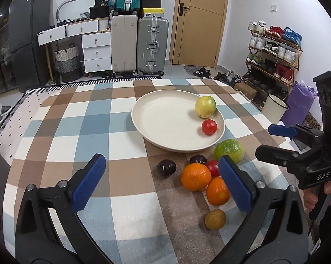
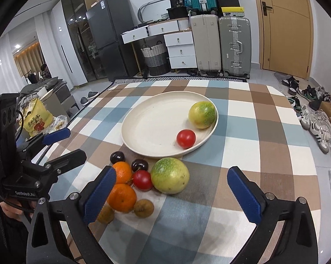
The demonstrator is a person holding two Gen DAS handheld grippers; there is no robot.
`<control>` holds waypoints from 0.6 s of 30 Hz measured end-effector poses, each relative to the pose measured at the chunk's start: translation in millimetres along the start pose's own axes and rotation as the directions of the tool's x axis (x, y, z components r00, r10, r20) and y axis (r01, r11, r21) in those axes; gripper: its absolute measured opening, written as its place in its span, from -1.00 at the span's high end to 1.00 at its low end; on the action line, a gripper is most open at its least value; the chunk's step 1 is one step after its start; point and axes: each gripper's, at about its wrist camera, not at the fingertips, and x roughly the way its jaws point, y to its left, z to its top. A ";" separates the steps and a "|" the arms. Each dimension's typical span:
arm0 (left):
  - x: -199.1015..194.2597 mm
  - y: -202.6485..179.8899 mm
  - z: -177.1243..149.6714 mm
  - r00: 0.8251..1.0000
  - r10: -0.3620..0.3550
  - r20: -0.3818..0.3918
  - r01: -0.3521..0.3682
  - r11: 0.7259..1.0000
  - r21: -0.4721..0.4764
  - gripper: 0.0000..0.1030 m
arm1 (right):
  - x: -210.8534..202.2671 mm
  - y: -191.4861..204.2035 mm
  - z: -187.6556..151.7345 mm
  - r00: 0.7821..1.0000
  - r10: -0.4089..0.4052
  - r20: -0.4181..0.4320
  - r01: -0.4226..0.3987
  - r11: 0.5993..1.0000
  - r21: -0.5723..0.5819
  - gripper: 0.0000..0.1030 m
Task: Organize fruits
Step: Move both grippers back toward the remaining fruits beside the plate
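A claw pad [image 2: 100, 194] half hides one brown fruit [image 2: 105, 215] (kind unclear)

My left camera looked forward and down over the checked table [image 1: 81, 118] from close range; my right one did likewise, perhaps slightly nearer. Both shared the plate [image 1: 163, 118] [image 2: 152, 123] and each other's tongs.

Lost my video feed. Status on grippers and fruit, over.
Left gripper and right gripper open, empty. Plate holds one green-yellow fruit, one tomato. Remaining fruit pile on tablecloth beside plate. Path clear.
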 end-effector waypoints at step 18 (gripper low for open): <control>-29.4 -19.9 -31.2 1.000 -0.014 -0.016 0.014 1.000 0.016 -0.98 | 2.4 14.6 -34.6 0.996 -0.005 -0.094 0.001 0.999 -0.041 -0.99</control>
